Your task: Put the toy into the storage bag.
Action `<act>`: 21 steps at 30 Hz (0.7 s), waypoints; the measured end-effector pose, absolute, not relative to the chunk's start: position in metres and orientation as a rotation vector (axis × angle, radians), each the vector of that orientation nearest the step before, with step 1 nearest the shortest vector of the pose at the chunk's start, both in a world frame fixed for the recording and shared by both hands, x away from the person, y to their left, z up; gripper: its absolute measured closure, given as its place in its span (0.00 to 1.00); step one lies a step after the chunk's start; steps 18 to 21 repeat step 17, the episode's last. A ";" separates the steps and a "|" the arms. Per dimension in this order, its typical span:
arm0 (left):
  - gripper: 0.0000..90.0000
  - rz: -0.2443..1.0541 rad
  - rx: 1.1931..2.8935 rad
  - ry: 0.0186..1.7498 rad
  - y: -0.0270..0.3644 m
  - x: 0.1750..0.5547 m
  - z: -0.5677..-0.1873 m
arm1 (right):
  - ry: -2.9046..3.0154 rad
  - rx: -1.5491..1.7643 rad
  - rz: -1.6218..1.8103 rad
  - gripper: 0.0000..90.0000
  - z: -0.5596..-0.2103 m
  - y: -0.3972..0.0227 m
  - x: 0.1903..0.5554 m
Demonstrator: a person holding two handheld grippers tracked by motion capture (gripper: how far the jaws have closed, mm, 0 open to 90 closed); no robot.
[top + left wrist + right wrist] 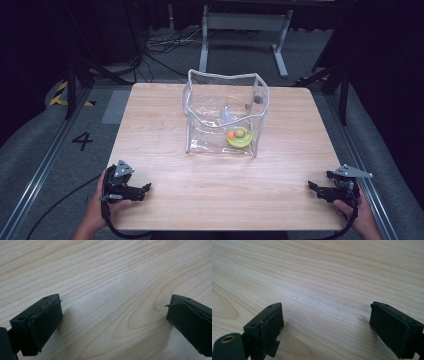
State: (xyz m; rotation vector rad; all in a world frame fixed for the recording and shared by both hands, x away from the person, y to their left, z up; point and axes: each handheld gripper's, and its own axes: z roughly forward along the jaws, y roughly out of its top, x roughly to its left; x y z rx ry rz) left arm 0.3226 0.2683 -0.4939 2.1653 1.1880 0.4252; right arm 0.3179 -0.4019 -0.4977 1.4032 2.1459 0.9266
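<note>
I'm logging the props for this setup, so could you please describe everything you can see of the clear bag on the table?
The clear bag is a boxy pouch of see-through soft plastic with pale grey edging along its rim and corners. It stands upright with its mouth open and the rim wavy, on the far middle of the wooden table. Inside, on its bottom towards the right, lie a yellow-green ring-shaped piece, an orange ball and some small greyish items with a thin yellow cord. Both grippers are at the near edge, well apart from it.

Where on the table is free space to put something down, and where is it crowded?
Bare wood runs across the near half of the table, between the left gripper and the right gripper, both open. Strips left and right of the clear bag are also free. The far middle, where the bag stands, is crowded.
</note>
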 end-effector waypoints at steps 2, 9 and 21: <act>0.00 0.424 2.165 1.188 0.268 0.323 -0.494 | 2.144 1.407 0.925 0.12 -0.498 -0.402 0.318; 0.01 0.425 2.165 1.189 0.268 0.323 -0.494 | 2.141 1.410 0.921 0.11 -0.498 -0.402 0.318; 0.01 0.422 2.164 1.192 0.268 0.323 -0.494 | 2.139 1.414 0.917 0.11 -0.498 -0.402 0.318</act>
